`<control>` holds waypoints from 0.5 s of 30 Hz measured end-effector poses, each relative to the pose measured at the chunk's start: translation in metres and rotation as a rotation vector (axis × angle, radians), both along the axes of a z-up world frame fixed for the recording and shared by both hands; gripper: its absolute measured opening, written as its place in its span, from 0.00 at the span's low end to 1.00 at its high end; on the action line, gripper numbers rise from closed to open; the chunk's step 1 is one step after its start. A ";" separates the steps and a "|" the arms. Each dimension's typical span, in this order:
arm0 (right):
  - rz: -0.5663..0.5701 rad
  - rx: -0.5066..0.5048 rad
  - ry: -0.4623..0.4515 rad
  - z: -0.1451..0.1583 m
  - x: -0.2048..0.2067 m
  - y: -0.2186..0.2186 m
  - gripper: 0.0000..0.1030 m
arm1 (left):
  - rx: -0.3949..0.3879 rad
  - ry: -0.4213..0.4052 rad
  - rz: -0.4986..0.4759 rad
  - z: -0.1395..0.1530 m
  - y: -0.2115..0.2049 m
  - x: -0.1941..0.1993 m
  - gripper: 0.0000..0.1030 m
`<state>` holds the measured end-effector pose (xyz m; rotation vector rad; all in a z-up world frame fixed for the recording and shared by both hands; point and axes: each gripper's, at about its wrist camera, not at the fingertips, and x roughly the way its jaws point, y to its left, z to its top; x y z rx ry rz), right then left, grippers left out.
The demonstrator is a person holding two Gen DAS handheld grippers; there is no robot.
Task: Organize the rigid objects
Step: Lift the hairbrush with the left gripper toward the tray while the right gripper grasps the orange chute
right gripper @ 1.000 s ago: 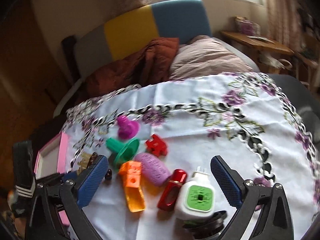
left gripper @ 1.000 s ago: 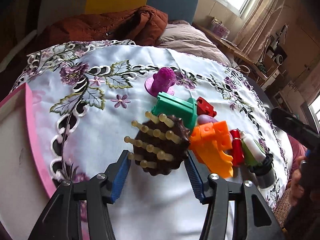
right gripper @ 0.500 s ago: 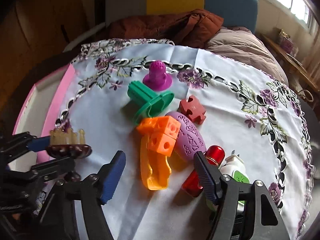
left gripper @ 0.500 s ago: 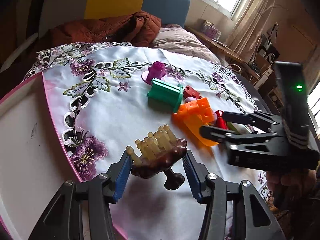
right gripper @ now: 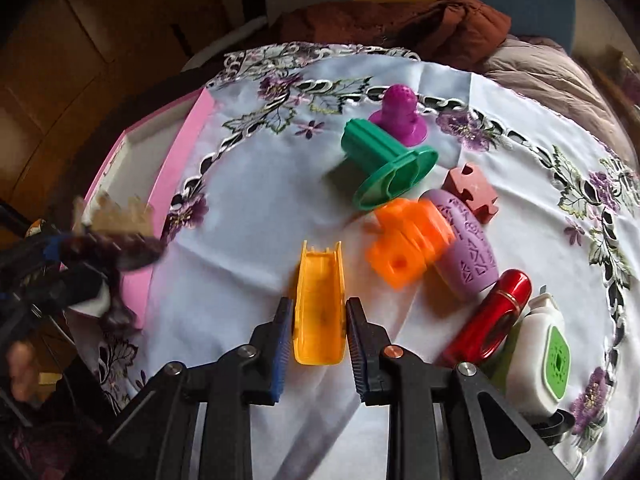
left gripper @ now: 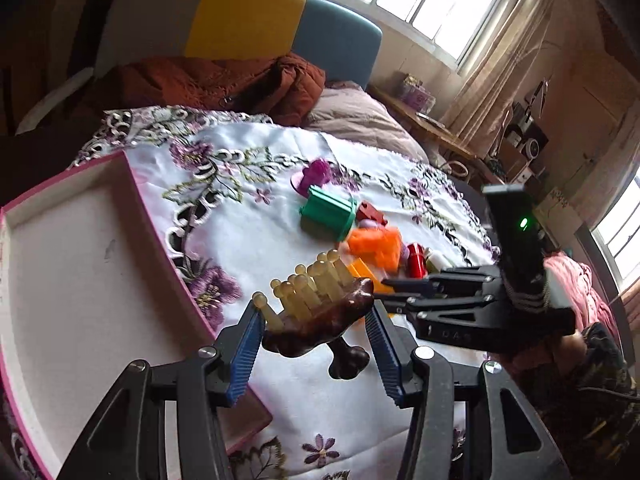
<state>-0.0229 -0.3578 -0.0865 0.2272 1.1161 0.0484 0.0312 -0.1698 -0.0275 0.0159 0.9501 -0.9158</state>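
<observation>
Between the blue pads of the left gripper [left gripper: 314, 330] sits a dark brown massage brush [left gripper: 320, 316], its pale knobbed pegs pointing up and away; both pads press its sides, so it is clamped and lifted clear of the embroidered tablecloth [left gripper: 256, 240]. It hangs just beside the near corner of the pink-rimmed tray [left gripper: 132, 184], not inside it. A short dark handle knob juts down below the brush.

Over at the toy pile, the right gripper [right gripper: 320, 320] has just been closing and now pinches the yellow-orange scoop [right gripper: 320, 300] by its two long side walls, open channel facing up, rounded end toward the camera. The scoop lies flat on the cloth. Just beyond it sits an orange block [right gripper: 408, 240], touching a lilac patterned oval [right gripper: 466, 248]. A green stamp [right gripper: 384, 164], a purple stamp [right gripper: 400, 114], a red puzzle piece [right gripper: 472, 192], a red tube [right gripper: 492, 316] and a white plug-in device [right gripper: 536, 352] lie nearby.
</observation>
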 end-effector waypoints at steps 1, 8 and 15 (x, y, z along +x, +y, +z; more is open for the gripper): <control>0.013 -0.006 0.003 -0.001 0.000 0.003 0.26 | -0.008 -0.006 0.015 0.003 0.006 0.002 0.51; 0.006 -0.051 0.006 -0.001 0.000 0.001 0.26 | -0.001 -0.009 0.151 0.005 0.050 0.031 0.51; 0.007 -0.086 0.007 -0.002 0.003 0.003 0.26 | 0.099 -0.004 0.321 -0.016 0.100 0.093 0.51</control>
